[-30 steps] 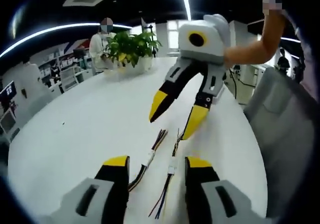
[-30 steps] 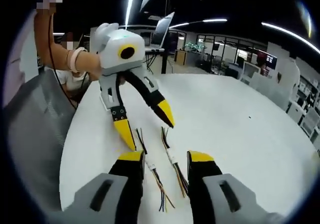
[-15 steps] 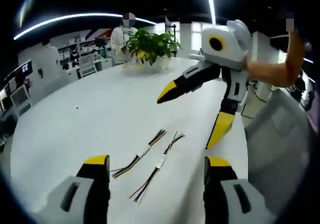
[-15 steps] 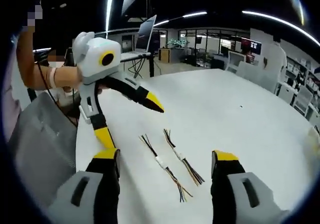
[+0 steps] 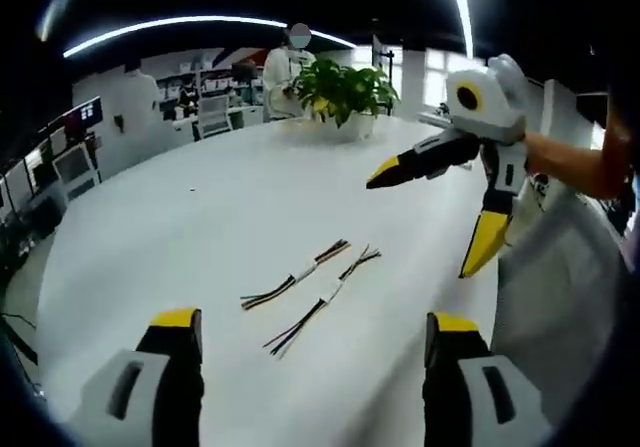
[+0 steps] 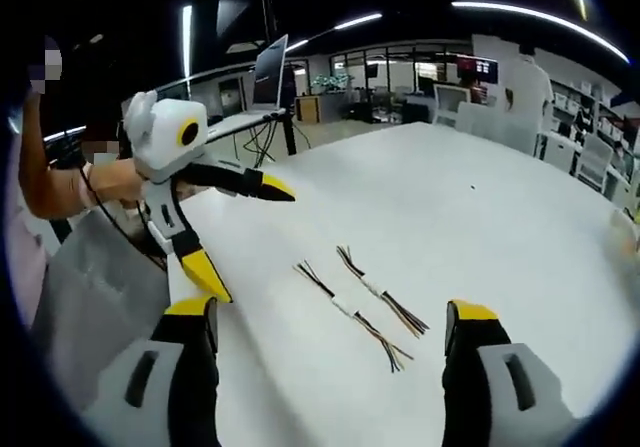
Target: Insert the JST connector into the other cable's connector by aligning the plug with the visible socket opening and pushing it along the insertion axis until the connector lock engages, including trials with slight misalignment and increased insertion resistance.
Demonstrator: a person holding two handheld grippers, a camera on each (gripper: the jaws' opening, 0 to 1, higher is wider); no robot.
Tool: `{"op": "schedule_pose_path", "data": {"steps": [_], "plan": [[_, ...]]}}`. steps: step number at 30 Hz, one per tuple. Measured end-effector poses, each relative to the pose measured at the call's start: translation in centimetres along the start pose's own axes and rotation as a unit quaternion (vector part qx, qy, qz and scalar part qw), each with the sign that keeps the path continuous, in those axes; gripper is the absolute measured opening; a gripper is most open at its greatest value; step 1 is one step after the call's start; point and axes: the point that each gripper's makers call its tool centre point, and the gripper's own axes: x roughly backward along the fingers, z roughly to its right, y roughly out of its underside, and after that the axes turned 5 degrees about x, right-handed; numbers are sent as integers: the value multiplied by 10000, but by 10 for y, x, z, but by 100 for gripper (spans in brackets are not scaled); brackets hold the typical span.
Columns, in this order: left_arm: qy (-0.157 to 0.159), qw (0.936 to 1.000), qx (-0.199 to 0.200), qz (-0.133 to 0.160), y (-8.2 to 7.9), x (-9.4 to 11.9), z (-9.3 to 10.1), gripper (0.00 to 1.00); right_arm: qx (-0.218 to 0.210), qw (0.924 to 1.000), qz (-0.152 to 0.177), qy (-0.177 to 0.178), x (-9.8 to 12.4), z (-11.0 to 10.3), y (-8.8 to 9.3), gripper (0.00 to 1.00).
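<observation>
Two cables lie side by side on the bench, ungrasped. Left gripper and right gripper hang above them, both spread wide. Risk: the thin leads could slip aside under a misjudged pinch.

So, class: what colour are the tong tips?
Yellow tips on black tongs, clearest in the left gripper view.
</observation>
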Motion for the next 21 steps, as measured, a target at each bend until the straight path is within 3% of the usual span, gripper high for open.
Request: {"op": "schedule_pose_path", "data": {"steps": [5,13,16,21], "plan": [[71,9989,451,107,3,11,11,92,-140,9999,-23,77,7,-4,6,92],[-33,9984,540,134,8,25,21,92,-323,9993,-92,178,21,-17,19,90],[-342,9991,266,36,14,31,14,92,-390,9990,-97,204,25,-22,23,90],[-276,9979,579,96,15,37,19,92,-445,9986,-143,238,32,-29,30,89]]}}
